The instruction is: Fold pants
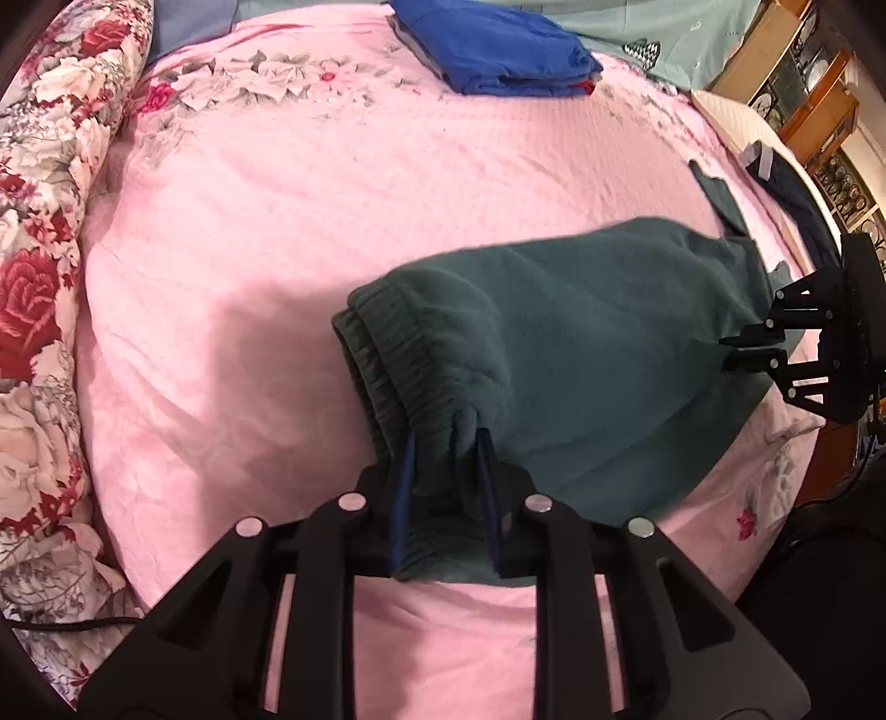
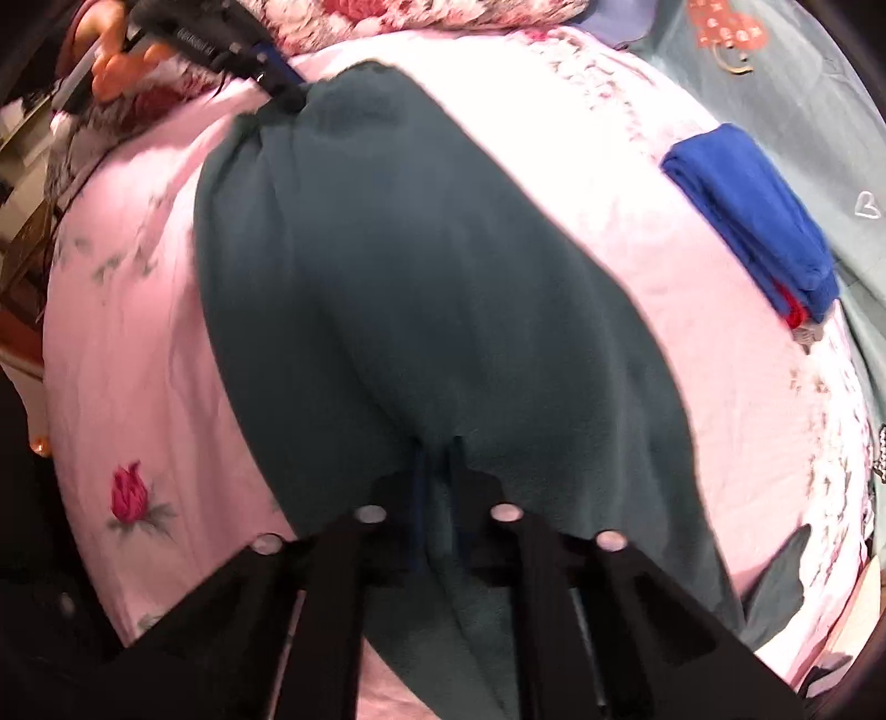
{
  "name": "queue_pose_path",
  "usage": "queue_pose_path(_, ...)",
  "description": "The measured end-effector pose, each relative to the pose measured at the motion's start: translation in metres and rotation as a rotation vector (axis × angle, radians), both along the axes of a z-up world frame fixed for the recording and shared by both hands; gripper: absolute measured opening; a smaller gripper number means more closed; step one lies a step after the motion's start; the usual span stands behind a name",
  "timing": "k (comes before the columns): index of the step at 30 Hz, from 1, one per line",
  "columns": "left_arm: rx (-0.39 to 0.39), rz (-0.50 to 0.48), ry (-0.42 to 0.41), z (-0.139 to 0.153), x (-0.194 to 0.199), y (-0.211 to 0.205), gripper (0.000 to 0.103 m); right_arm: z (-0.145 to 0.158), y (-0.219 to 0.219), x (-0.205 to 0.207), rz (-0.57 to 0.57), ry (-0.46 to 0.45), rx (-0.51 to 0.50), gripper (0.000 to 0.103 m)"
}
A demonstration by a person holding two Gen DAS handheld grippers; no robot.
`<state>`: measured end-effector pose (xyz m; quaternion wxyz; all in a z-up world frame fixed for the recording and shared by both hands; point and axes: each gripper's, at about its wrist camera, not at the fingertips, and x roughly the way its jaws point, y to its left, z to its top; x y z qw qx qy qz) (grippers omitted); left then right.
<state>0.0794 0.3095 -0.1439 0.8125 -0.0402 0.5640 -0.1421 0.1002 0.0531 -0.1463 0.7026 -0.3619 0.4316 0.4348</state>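
**Green fleece pants held at both ends over the pink bed**

The left gripper (image 1: 446, 443) fills the foreground of its own view, its two blue-padded fingers (image 1: 401, 487) clenched on the gathered elastic waistband of the dark green pants (image 1: 581, 354). The waistband bunches into ridged folds where the pads squeeze it, and a wad of fleece sits between the black finger bases. From there the pants stretch away toward the right gripper (image 1: 753, 346), which pinches the far edge of the cloth with its jaws closed on it.

The fabric is a thick, matte, teal-green fleece, doubled over so that two layers of waistband show at the near end. It hangs slightly lifted between the two grips and casts a soft shadow on the pink bedsheet (image 1: 277, 221). A narrow strip of the same green cloth lies flat on the sheet beyond the main body.

In the right wrist view the picture is blurred, so fine detail is uncertain, but the pants spread as a broad dark band across the sheet, with the cloth seemingly nipped between the near fingers.

A folded stack of blue clothes (image 1: 498, 44) rests at the far side of the bed, a red layer peeking from beneath it. A floral quilt (image 1: 39, 249) is rolled along the sheet's edge.
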Motion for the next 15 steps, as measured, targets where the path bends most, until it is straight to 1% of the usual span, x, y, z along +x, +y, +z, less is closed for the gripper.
queue_pose_path(4,-0.023,0.019,-0.057,0.025,-0.01,0.006,0.02,0.041,-0.01,-0.014,0.003,-0.004,0.074,0.002)
queue_pose_path(6,-0.045,0.026,-0.077,0.036,-0.021,0.011,0.02,0.051,-0.014,-0.021,0.02,0.014,0.088,0.002)
queue_pose_path(7,-0.05,0.022,-0.078,0.038,-0.025,0.012,0.02,0.051,-0.014,-0.026,0.024,0.03,0.089,0.002)
queue_pose_path(9,-0.041,0.004,-0.061,0.034,-0.036,0.011,0.02,0.041,-0.009,-0.035,0.036,0.071,0.077,0.002)
queue_pose_path(11,-0.021,0.002,-0.031,0.02,-0.043,0.008,0.02,0.027,-0.009,-0.045,0.036,0.084,0.055,0.002)
queue_pose_path(13,0.034,0.002,0.009,-0.001,-0.047,0.002,0.021,0.002,-0.006,-0.045,-0.005,0.118,0.027,0.004)
queue_pose_path(14,0.074,-0.008,0.027,-0.012,-0.048,-0.003,0.024,-0.012,-0.005,-0.042,-0.04,0.161,0.004,0.007)
queue_pose_path(15,0.118,-0.015,0.012,-0.016,-0.051,-0.009,0.027,-0.014,-0.007,-0.041,-0.058,0.17,0.018,0.014)
